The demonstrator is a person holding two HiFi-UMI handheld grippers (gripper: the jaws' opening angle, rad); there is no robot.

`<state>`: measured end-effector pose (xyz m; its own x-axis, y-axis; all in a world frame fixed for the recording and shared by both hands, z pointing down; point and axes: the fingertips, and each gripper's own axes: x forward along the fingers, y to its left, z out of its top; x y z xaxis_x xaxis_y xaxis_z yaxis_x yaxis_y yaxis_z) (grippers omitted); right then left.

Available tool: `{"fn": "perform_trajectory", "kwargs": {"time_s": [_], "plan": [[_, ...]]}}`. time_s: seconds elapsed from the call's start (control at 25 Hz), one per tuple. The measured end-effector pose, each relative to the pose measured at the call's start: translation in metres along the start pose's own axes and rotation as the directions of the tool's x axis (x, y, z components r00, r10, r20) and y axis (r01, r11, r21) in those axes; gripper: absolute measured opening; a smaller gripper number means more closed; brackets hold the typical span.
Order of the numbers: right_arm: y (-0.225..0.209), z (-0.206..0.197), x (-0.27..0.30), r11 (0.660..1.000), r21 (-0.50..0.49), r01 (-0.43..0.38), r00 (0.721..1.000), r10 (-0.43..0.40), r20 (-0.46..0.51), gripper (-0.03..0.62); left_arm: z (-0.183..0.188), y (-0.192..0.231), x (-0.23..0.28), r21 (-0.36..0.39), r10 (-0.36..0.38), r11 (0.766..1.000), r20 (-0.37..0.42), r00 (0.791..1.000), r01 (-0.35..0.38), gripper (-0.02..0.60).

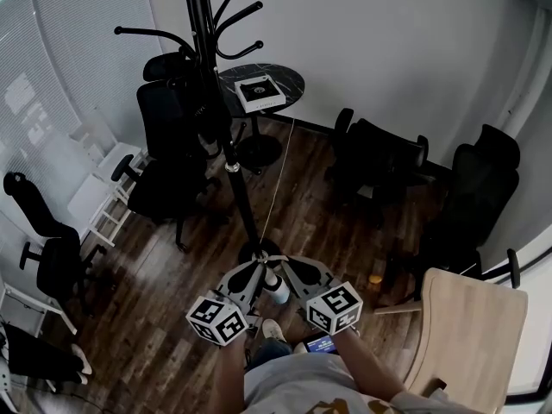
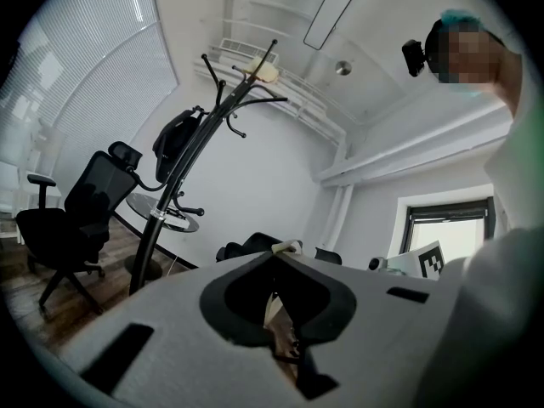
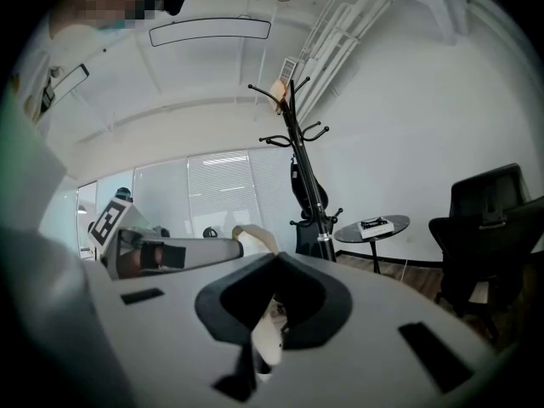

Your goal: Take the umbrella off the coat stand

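One tall black metal coat stand [image 1: 242, 198] stood well ahead. Dark folded umbrella [image 3: 304, 184] hung on it beside pole, untouched. Left gripper [image 2: 285, 249] and right gripper [image 3: 270, 257] were low, well apart from stand, jaws together, empty. Step judged: approach. Next move called for reaching up and opening jaws round umbrella.
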<state>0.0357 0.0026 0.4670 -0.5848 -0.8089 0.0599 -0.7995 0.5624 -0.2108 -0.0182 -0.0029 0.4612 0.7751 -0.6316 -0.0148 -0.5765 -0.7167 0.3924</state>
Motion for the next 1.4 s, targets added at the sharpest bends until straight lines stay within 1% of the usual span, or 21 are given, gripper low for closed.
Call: {"fn": "perform_trajectory", "kwargs": {"time_s": [0.12, 0.36, 1.0, 1.4], "plan": [[-0.004, -0.001, 0.0, 1.0, 0.005, 0.013, 1.0, -0.013, -0.012, 0.015, -0.002, 0.0, 0.001, 0.004, 0.004, 1.0, -0.013, 1.0, -0.004, 0.021], [-0.002, 0.0, 0.004, 1.0, 0.004, 0.015, 1.0, -0.015, -0.004, 0.015, -0.001, 0.002, 0.0, 0.005, 0.006, 1.0, -0.01, 1.0, -0.006, 0.022], [0.004, -0.003, 0.011, 1.0, 0.005, -0.016, 1.0, 0.016, -0.015, 0.014, 0.0, 0.008, -0.004, 0.001, 0.014, 1.0, -0.012, 1.0, -0.014, 0.023], [0.001, -0.003, 0.012, 1.0, 0.012, -0.013, 1.0, 0.013, -0.013, 0.014, 0.0, 0.01, -0.003, 0.003, 0.016, 1.0, -0.013, 1.0, -0.016, 0.023]]}}
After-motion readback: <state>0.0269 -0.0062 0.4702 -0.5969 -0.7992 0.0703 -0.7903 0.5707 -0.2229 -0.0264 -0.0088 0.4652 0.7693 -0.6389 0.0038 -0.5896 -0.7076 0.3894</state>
